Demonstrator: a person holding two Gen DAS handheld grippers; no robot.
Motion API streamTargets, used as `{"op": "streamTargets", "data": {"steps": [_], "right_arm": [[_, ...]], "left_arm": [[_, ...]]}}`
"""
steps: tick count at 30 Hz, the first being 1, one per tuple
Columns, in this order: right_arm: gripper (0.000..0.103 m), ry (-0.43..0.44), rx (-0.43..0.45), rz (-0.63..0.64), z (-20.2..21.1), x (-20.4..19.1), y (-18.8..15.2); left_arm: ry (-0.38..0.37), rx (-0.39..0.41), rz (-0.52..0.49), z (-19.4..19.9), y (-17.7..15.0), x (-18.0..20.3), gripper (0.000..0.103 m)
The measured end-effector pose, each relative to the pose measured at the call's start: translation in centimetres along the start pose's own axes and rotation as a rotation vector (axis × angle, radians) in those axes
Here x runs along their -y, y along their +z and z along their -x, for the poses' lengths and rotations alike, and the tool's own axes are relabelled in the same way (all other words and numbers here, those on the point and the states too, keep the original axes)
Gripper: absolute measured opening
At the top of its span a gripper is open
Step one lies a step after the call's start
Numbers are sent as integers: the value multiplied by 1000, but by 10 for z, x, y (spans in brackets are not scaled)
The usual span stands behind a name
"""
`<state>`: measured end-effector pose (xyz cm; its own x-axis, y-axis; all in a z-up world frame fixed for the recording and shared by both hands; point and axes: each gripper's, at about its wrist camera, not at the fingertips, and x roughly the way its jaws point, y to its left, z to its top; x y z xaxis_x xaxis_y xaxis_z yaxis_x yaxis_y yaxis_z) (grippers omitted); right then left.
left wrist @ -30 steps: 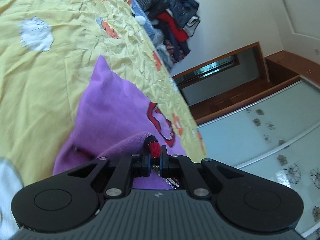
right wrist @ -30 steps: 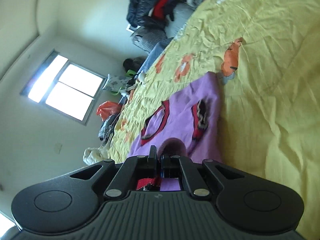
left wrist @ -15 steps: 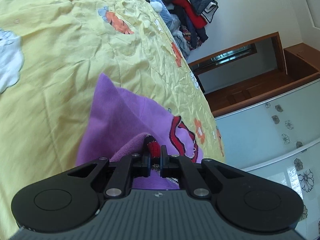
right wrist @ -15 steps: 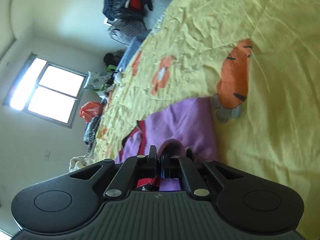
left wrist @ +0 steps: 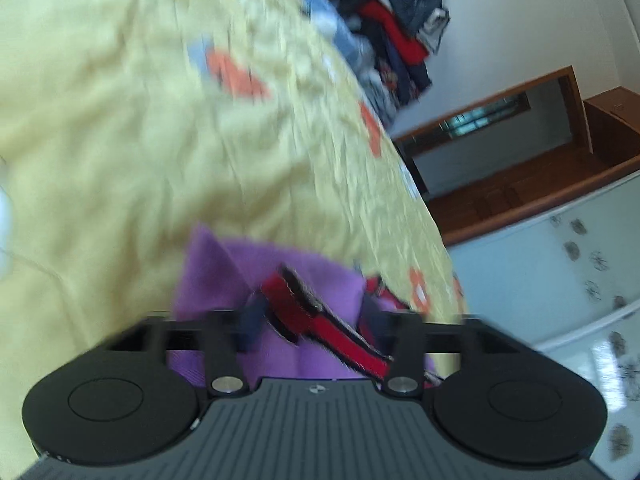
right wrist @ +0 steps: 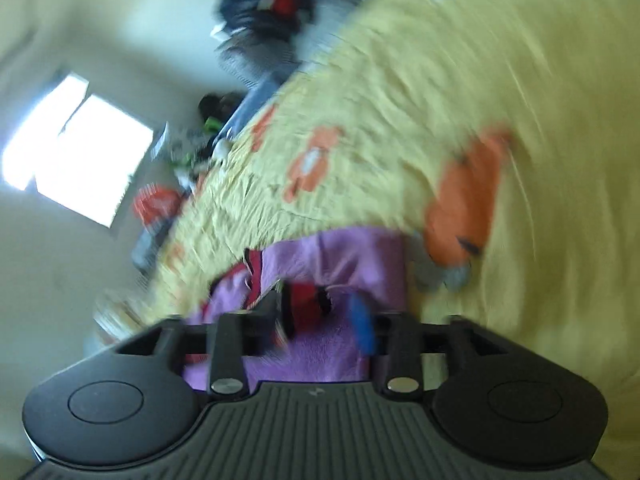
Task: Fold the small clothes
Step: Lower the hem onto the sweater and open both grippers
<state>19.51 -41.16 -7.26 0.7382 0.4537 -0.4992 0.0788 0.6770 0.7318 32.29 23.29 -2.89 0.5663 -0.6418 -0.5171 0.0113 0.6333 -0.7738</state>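
The purple garment [left wrist: 256,272] lay on the yellow bedsheet [left wrist: 120,120], its red trim between both wide-spread grippers — left gripper [left wrist: 312,320], right gripper [right wrist: 320,320]. Withdrawing carelessly might snag the trim and undo the fold.

Both pictures are bright with daylight, which comes from a window [right wrist: 76,148] at about 9 o'clock in the right wrist view, glowing plain white. Everything is smeared with blur, mostly the yellow bed [left wrist: 120,128], and the round edges bend and go dark in the corners.
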Motion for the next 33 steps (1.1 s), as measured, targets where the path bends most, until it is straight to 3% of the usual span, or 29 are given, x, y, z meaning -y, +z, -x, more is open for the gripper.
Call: {"op": "streamTargets", "data": {"steps": [1,2,5,9,13,15,17,18,20,22,23,24,27,28,29,30,32,33], "right_arm": [[93,-32,14,74,7,-11,-1],[99,-62,27,181,13,-23,-4],[99,-222,37,577,16,-61,-21],[99,-247,17,878,2,-81,-41],[98,-260,-27,933,-32,-82,-36],[98,-257,-54,894,-49,-80,-30],[77,-268,-85,871,-61,-76,-28],[74,-256,-86,840,-62,-73,-26],[41,-255,-76,796,-61,-71,-25],[26,-263,-66,782,-55,-71,-26],[16,-264,-62,779,-52,-71,-27],[13,-265,-57,783,-50,-72,-28],[11,-284,-47,772,-46,-68,-28],[11,-280,-39,736,-45,-64,-25],[12,-263,-45,689,-44,-60,-21],[15,-251,-47,656,-42,-57,-18],[36,-259,-22,615,-28,-58,-17],[39,-233,-13,597,-16,-58,-18]], "left_arm": [[-8,34,-10,13,-1,2,78],[-23,46,-30,25,-3,5,78],[2,47,-126,54,-17,13,78],[145,-11,-402,61,-53,41,78],[298,-22,-703,33,-85,71,80],[434,-1,-910,7,-103,85,80],[586,-6,-1100,-24,-117,86,73],[611,-24,-1130,-33,-117,82,69],[609,-21,-1078,-33,-101,73,70],[645,18,-937,-22,-71,63,69],[637,36,-857,-12,-56,56,69],[603,44,-773,-2,-42,47,69],[612,40,-564,22,-12,18,68],[614,37,-505,29,-7,9,62],[602,35,-460,38,-6,3,62],[547,29,-434,49,-9,1,62],[392,-1,-395,72,-28,5,67],[323,-18,-394,83,-43,10,73]]}}
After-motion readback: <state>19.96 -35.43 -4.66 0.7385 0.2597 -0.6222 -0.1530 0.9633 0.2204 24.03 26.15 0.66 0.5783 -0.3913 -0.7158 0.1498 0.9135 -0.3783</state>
